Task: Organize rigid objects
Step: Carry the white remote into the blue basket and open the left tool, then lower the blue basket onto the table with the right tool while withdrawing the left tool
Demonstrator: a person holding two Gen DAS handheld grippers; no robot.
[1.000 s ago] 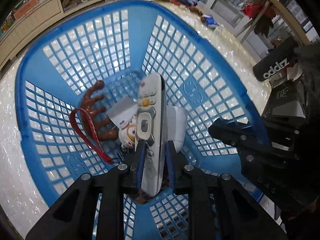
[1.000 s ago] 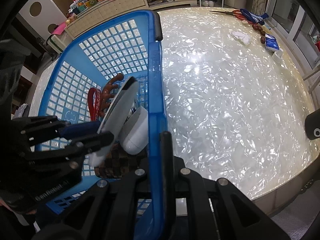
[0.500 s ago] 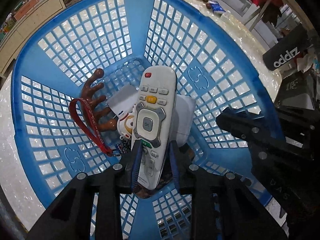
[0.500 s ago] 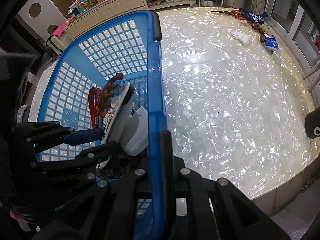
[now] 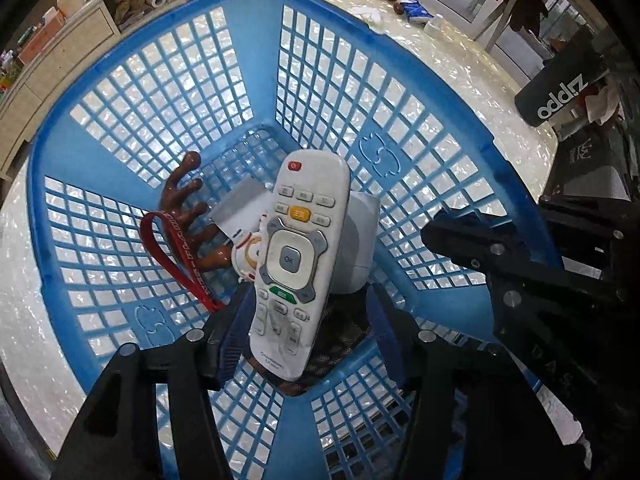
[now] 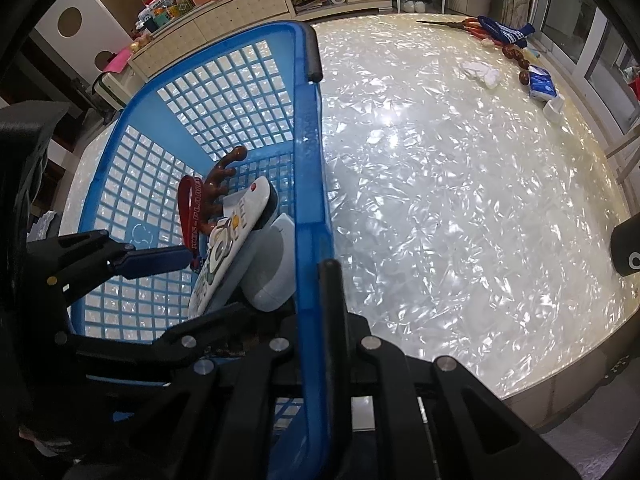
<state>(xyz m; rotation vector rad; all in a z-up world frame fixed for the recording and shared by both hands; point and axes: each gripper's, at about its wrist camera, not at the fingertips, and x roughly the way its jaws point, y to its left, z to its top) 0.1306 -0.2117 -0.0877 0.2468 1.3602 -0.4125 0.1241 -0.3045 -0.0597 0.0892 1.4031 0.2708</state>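
Observation:
A white remote control (image 5: 298, 256) lies face up in the blue mesh basket (image 5: 160, 92), on top of a white box, a small figure and a brown antler piece (image 5: 182, 196) with a red strap (image 5: 180, 248). My left gripper (image 5: 306, 340) is open, its blue-padded fingers on either side of the remote's lower end and apart from it. My right gripper (image 6: 310, 280) is shut on the basket's right rim (image 6: 308, 152). The remote (image 6: 228, 240) also shows in the right wrist view, leaning on the white box (image 6: 272, 264).
The basket stands on a pearly white table (image 6: 460, 200). Scissors, a blue cloth (image 6: 504, 32), white tissue and small packets lie at the table's far right edge. A black Zippo case (image 5: 560, 96) is at the right. Cabinets stand behind.
My left gripper opened and let go of the remote, which now rests face up on the objects in the basket. The right gripper kept its hold on the rim.

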